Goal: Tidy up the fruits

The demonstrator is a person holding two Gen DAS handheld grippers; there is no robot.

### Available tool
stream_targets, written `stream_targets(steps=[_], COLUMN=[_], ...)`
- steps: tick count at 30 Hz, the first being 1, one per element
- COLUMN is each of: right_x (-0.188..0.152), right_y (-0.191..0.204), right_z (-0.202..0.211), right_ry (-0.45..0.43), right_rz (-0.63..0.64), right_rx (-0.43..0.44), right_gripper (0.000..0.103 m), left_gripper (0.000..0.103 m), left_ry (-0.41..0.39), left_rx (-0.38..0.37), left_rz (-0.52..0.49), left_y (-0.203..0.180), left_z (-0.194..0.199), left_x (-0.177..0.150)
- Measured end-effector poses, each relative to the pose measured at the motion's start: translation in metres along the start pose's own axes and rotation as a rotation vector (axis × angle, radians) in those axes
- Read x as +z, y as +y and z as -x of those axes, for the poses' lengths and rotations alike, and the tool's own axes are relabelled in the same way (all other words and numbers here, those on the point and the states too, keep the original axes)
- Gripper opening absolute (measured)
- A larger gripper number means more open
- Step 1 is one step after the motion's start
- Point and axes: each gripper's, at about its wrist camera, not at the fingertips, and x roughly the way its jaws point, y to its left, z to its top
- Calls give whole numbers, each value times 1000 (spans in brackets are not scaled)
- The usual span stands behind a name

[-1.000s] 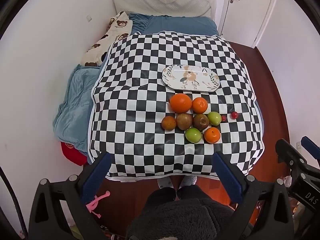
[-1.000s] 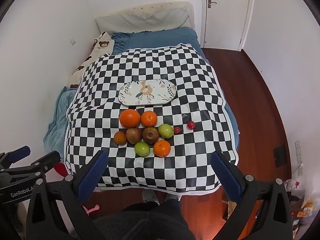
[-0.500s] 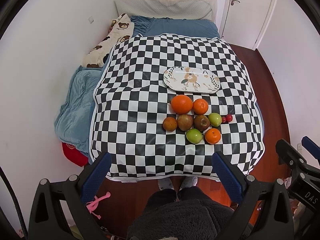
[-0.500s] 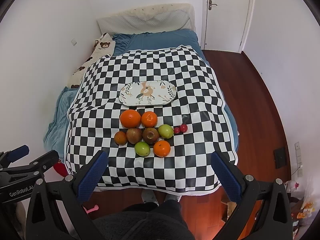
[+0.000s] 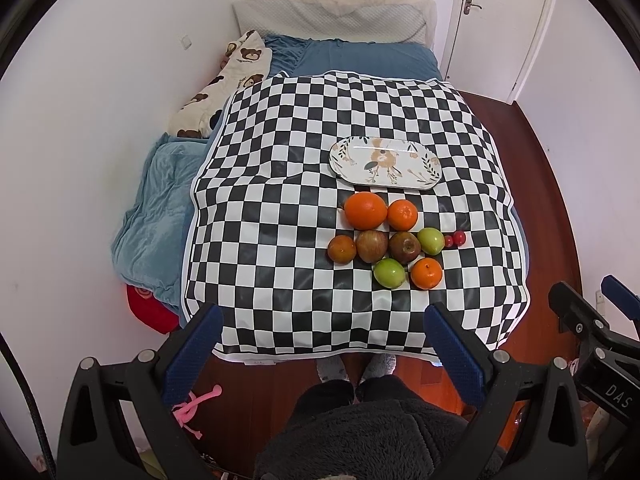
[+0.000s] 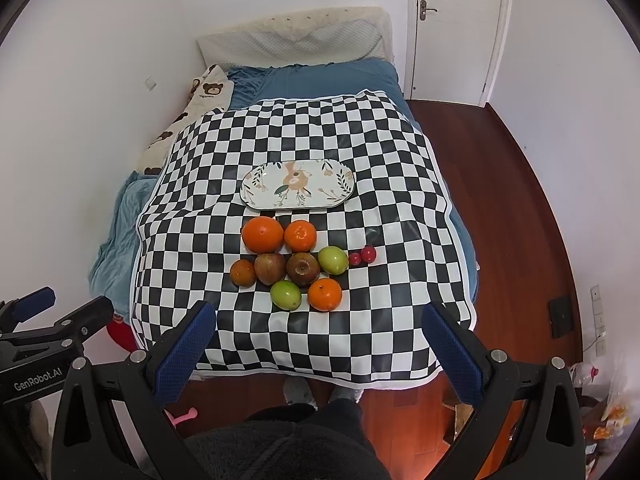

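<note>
Several fruits lie in a cluster on the checkered cloth (image 5: 280, 208): a large orange (image 5: 365, 210), smaller oranges (image 5: 402, 215), two red-brown apples (image 5: 372, 245), two green apples (image 5: 388, 273) and two small red fruits (image 5: 459, 238). An oval floral plate (image 5: 386, 163) lies empty just beyond them. In the right wrist view the large orange (image 6: 262, 234) and plate (image 6: 298, 185) show too. My left gripper (image 5: 323, 336) is open and empty, held high above the near edge. My right gripper (image 6: 320, 330) is open and empty, likewise high and back.
The cloth covers a bed with a blue blanket (image 5: 156, 208), a bear-print pillow (image 5: 224, 84) and a white headboard cushion (image 5: 332, 16). White walls stand left and far; a door (image 6: 456, 28) and wood floor (image 6: 516, 208) are to the right. My legs are below.
The farther small red fruit has rolled left and now rests against the other one beside the green apple. Both grippers have stayed high and open, with the view shifting slightly.
</note>
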Motion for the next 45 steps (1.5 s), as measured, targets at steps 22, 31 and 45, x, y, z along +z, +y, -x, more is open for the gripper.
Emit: stream_targets(steps=[22,31,45], right_x=[-2,-2,-2], right_y=[-1,0,4], right_z=[6,6,9], right_ry=[-7,-8,-10], right_rz=[-1,0,2], right_rx=[2,3,3], right_gripper=[103,103,103], left_gripper=[103,103,103], left_ry=[-14,-15,-22], left_rx=[5,5,6], left_rz=[0,-1,2], left_y=[0,0,0], left_z=[0,0,1], left_x=[-1,0,-1])
